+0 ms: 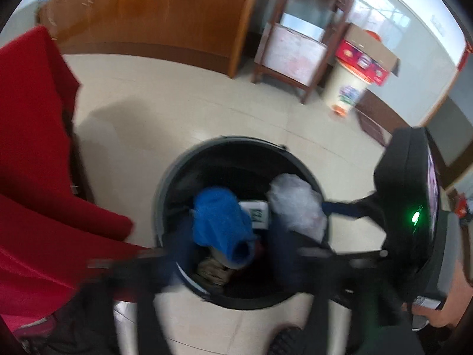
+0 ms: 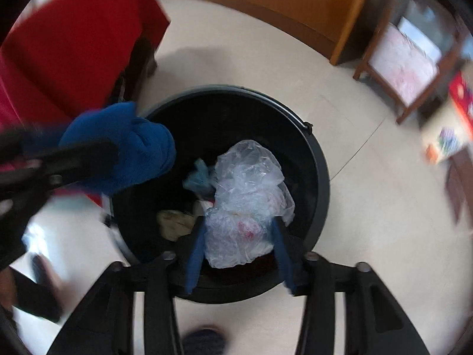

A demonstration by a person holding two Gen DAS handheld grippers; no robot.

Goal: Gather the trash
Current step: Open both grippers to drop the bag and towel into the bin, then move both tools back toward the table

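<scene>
A round bin with a grey rim [image 1: 236, 141] [image 2: 322, 159] and a black inside stands on the tiled floor below both grippers. My left gripper [image 1: 230, 233] hangs over its mouth, jaws wide, with a blue fleece cloth [image 1: 221, 222] loose between the fingers. From the right wrist view that cloth [image 2: 133, 148] bulges at the left gripper's tip [image 2: 112, 153] above the bin's left rim. My right gripper [image 2: 239, 222] is open too, and a crumpled clear plastic bag [image 2: 248, 201] [image 1: 298, 207] sits between its blue fingers [image 2: 195, 251], over the bin.
Inside the bin lie a teal scrap [image 2: 199, 177] and brownish paper [image 2: 174, 224]. A red-draped table [image 1: 35, 148] stands close on the left. A wooden cabinet [image 1: 147, 9], a wooden stand [image 1: 289, 56] and a white bucket topped with cartons [image 1: 346, 88] line the far wall.
</scene>
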